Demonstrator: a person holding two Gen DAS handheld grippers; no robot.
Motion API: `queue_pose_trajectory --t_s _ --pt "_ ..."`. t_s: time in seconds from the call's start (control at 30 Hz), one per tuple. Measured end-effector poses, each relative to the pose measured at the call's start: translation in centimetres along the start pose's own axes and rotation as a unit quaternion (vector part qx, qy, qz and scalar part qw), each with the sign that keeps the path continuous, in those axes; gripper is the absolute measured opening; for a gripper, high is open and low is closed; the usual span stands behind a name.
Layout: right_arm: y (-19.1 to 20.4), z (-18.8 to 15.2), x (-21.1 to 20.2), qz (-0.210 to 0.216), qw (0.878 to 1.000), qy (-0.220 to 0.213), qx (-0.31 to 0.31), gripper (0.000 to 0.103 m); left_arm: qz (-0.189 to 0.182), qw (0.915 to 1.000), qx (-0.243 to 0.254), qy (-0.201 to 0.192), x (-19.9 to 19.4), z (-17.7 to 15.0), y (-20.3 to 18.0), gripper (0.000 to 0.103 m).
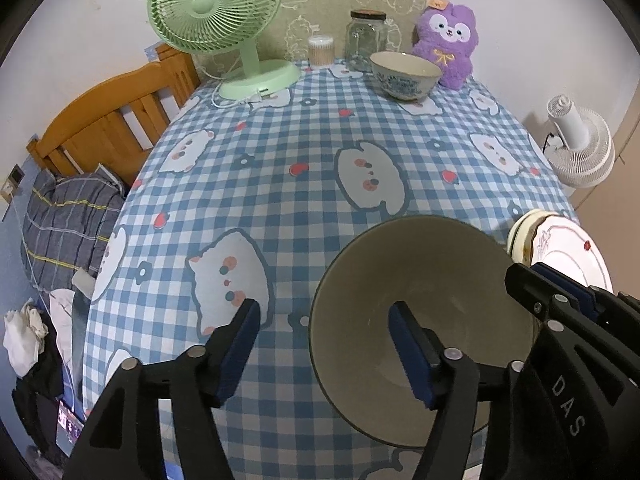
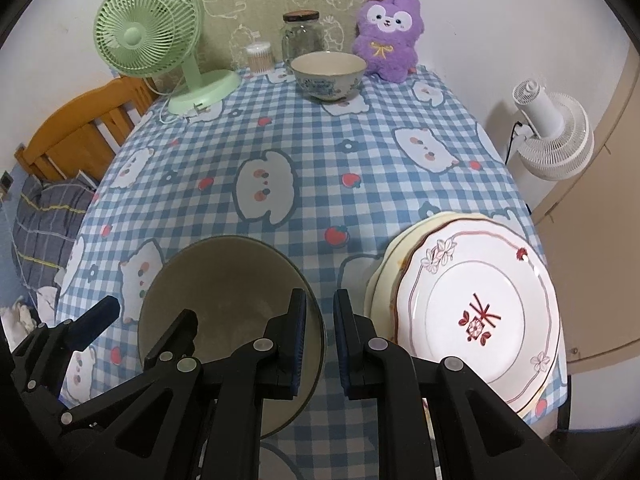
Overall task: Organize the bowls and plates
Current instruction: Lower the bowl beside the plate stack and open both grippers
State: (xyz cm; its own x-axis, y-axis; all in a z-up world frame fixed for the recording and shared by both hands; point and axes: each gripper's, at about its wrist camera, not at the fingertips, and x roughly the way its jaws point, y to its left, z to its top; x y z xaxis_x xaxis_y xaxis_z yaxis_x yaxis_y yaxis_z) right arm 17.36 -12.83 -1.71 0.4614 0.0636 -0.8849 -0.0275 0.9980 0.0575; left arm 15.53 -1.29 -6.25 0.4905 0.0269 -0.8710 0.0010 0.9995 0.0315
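A large grey-beige bowl (image 1: 440, 280) stands at the near edge of the checked table; it also shows in the right wrist view (image 2: 224, 276). My left gripper (image 1: 324, 344) is open, its jaws astride the bowl's left rim, one fingertip inside the bowl. My right gripper (image 2: 320, 340) stands with a narrow gap between its jaws, astride the bowl's right rim; whether it grips is unclear. A stack of plates (image 2: 480, 308), top one white with red flowers, lies right of the bowl. A small blue-patterned bowl (image 2: 328, 76) stands at the far side.
A green desk fan (image 1: 216, 20), a glass jar (image 1: 366, 40), a cotton-swab tub (image 1: 320, 50) and a purple plush (image 1: 448, 44) line the table's far edge. A wooden bed frame (image 1: 104, 120) is left; a white floor fan (image 2: 552, 136) is right.
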Motion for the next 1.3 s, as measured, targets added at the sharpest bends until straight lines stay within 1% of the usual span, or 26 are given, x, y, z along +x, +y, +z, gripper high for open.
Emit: queue_pose_trajectory --t_s 0.13,0.17,0.2,0.23,0.27,0.33,0.43,0.5,0.6,0.67,0.8,0.87,0.97,1.07,1.17,1.3 --pt "-0.1 0.7 -1.1 0.009 1.000 -0.007 -0.009 0.019 0.004 0.9999 -0.003 -0.013 -1.2 0.5 -0.2 0.073" --pt "-0.2 0.8 -1.3 0.011 1.000 -0.009 -0.009 0.025 0.004 0.9999 -0.003 -0.015 -1.5 0.6 -0.2 0.074" --pt "-0.4 1.0 -1.8 0.013 1.000 -0.016 -0.007 0.038 0.002 0.9998 -0.004 -0.017 -1.7 0.8 -0.3 0.075" --pt "-0.6 1.2 -2.3 0.015 1.000 -0.026 -0.005 0.046 0.000 0.9998 -0.007 -0.019 -2.1 1.0 -0.3 0.076" --pt "-0.7 1.3 -2.9 0.016 0.999 -0.036 -0.002 0.059 -0.002 0.9997 -0.010 -0.023 -2.4 1.1 -0.3 0.077" --pt "-0.8 1.8 -3.9 0.015 0.999 -0.052 -0.003 0.064 -0.002 0.9994 -0.017 -0.031 -3.2 1.6 -0.2 0.079" --pt "-0.8 2.7 -5.1 0.015 0.998 -0.059 -0.005 0.065 -0.005 0.9990 -0.018 -0.040 -4.2 2.4 -0.3 0.080" --pt "-0.9 3.3 -6.0 0.017 0.998 -0.066 -0.005 0.071 -0.009 0.9987 -0.017 -0.047 -5.0 3.1 -0.3 0.082" --pt "-1.0 4.3 -7.3 0.014 0.996 -0.088 -0.007 0.076 -0.016 0.9980 -0.011 -0.060 -6.0 4.1 -0.4 0.086" --pt "-1.0 4.9 -8.0 0.011 0.995 -0.097 -0.009 0.079 -0.019 0.9975 -0.006 -0.068 -6.6 4.8 -0.4 0.087" --pt "-0.6 6.2 -9.5 0.008 0.994 -0.112 -0.009 0.085 -0.033 0.9964 0.000 -0.079 -7.7 6.3 -0.2 0.093" --pt "-0.4 6.8 -10.3 0.008 0.993 -0.120 -0.006 0.087 -0.043 0.9960 0.005 -0.079 -8.2 7.0 0.0 0.094" --pt "0.0 7.7 -11.2 0.004 0.992 -0.130 0.000 0.089 -0.047 0.9952 0.010 -0.085 -9.1 8.0 0.4 0.095" --pt "0.4 8.4 -12.0 0.007 0.991 -0.131 0.007 0.089 -0.040 0.9944 0.017 -0.096 -10.0 8.8 0.7 0.101" --pt "0.5 8.9 -12.7 0.004 0.991 -0.133 0.024 0.091 -0.039 0.9918 0.029 -0.118 -11.1 9.6 1.0 0.102" --pt "0.4 9.7 -13.5 -0.005 0.990 -0.136 0.038 0.093 -0.038 0.9907 0.040 -0.125 -12.0 10.7 1.0 0.103"
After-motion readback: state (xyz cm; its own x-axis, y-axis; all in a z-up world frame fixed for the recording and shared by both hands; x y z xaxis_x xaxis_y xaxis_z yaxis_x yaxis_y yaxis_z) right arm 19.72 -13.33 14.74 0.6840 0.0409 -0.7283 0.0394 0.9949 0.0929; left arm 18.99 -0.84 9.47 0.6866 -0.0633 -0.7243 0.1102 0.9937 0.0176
